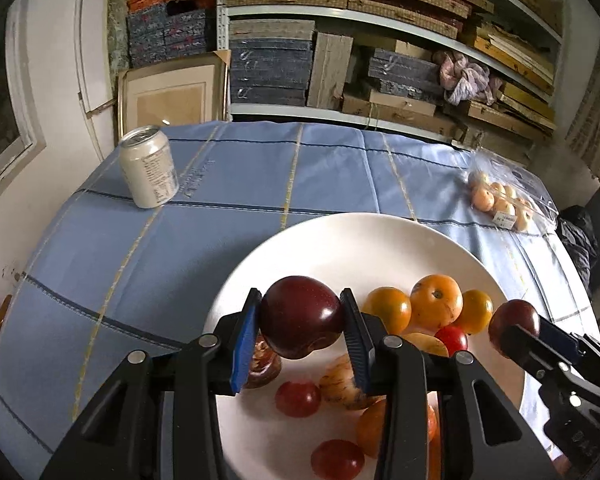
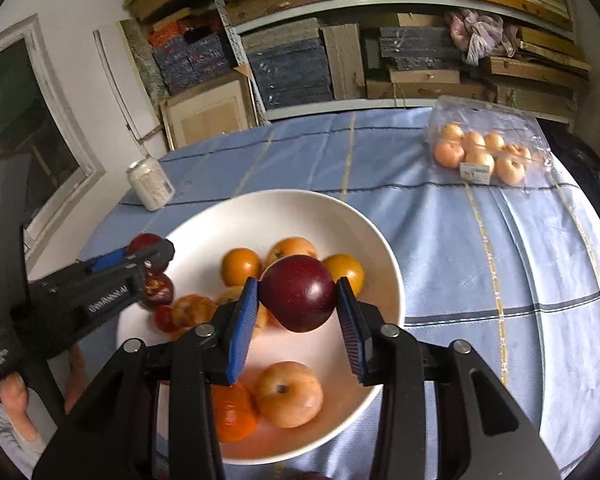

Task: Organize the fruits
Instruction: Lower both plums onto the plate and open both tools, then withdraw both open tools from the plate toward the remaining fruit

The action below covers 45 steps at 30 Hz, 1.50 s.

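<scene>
Each gripper, left (image 1: 301, 317) and right (image 2: 298, 295), clenches its jaws on a dark plum above the white plate's (image 1: 340, 240) 6 o'clock side, seemingly to add it.

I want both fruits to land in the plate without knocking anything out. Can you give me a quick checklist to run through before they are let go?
1. Left gripper shut on its dark red fruit: ok.
2. Right gripper shut on the other dark red fruit: ok.
3. Both fruits above the white plate: ok.
4. Bare spot under the left fruit: cannot tell, small fruits lie close by.
5. Bare spot under the right fruit: ok, white plate shows below.
6. Can and bagged fruit clear of the plate: ok.
</scene>
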Each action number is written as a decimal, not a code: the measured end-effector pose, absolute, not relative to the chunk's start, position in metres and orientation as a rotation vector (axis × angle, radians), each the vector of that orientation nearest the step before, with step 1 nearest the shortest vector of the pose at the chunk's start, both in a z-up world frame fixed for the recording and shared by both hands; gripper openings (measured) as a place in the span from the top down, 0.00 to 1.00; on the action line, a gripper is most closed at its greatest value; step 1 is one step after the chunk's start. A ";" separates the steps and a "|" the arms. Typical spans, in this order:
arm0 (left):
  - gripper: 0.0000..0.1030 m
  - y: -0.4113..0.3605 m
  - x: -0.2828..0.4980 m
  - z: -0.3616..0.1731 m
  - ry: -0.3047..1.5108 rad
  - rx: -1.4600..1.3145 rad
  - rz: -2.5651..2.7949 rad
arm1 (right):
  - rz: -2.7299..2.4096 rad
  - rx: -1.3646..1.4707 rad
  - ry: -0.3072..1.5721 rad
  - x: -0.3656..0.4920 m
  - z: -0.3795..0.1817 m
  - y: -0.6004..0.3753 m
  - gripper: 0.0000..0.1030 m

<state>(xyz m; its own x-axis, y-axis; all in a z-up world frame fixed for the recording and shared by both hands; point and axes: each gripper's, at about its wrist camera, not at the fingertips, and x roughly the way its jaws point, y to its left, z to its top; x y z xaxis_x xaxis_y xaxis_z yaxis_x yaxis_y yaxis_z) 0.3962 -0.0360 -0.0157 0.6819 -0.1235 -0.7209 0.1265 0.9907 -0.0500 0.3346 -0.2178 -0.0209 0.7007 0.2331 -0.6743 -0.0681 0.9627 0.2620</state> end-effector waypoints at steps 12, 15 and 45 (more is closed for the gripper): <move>0.42 -0.047 0.399 -0.021 0.807 0.041 -0.138 | 0.187 0.218 0.799 0.331 -0.027 -0.221 0.35; 0.41 -0.042 0.398 -0.016 0.800 0.020 -0.135 | 0.189 0.229 0.780 0.328 -0.020 -0.223 0.35; 0.34 0.020 0.184 -0.022 0.639 0.034 -0.013 | 0.140 0.290 0.591 0.148 -0.020 -0.234 0.16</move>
